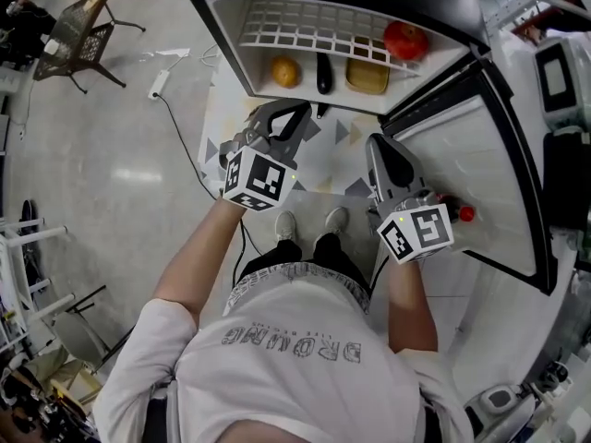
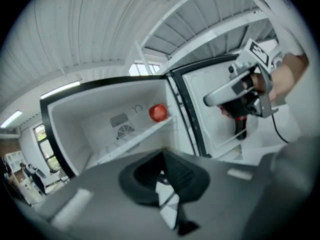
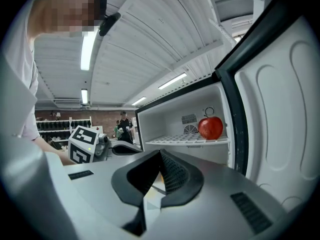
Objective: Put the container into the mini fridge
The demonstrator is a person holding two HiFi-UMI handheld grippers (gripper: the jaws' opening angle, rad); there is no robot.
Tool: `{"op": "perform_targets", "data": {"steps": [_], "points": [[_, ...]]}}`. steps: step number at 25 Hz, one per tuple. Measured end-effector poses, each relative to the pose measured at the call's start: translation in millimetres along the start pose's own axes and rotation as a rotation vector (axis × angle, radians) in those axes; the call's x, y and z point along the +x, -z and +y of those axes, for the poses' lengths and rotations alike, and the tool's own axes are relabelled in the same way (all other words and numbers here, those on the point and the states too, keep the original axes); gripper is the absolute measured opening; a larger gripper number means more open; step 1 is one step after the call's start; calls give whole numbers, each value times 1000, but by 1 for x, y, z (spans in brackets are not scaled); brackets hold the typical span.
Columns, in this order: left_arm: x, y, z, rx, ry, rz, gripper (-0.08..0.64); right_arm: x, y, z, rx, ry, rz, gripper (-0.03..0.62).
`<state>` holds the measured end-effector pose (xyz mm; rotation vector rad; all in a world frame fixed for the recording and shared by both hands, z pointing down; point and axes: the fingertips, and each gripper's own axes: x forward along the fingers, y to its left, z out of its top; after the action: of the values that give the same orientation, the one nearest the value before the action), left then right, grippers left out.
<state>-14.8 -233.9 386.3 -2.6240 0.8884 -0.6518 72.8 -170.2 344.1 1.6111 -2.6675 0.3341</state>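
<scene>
The mini fridge (image 1: 231,12) stands open in front of me, its door (image 1: 480,183) swung out to the right. A red apple (image 1: 404,40) sits on the wire shelf (image 1: 305,28). Below the shelf lie an orange (image 1: 285,71), a dark long item (image 1: 323,74) and a tan boxy container (image 1: 367,77). My left gripper (image 1: 297,114) hovers just outside the fridge opening, shut and empty. My right gripper (image 1: 379,144) hangs by the door's inner side, also shut with nothing in it. The apple (image 3: 210,127) shows again in the right gripper view.
A red-capped item (image 1: 465,214) sits in the door shelf beside my right gripper. A patterned mat (image 1: 323,160) lies under the fridge front. A power strip (image 1: 159,83) and cable lie on the floor to the left, with a chair (image 1: 83,30) beyond.
</scene>
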Motion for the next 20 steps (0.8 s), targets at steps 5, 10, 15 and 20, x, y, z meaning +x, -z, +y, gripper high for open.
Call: {"op": "perform_targets", "data": {"steps": [5,10,15,20], "points": [[-26,-1,8,-47,-29,-16,8,0,-7,6,-16,1,-3,0],[-46,-1,10,-80,-46,-35,8,1,-8,12,-31,-1,3,0],[-61,7,10,-117,-52,-40,8,4,-10,21,-49,-10,10,0],[-73,7,13,-134,-59,-67,8,4,-11,26,-56,-20,10,0]]}}
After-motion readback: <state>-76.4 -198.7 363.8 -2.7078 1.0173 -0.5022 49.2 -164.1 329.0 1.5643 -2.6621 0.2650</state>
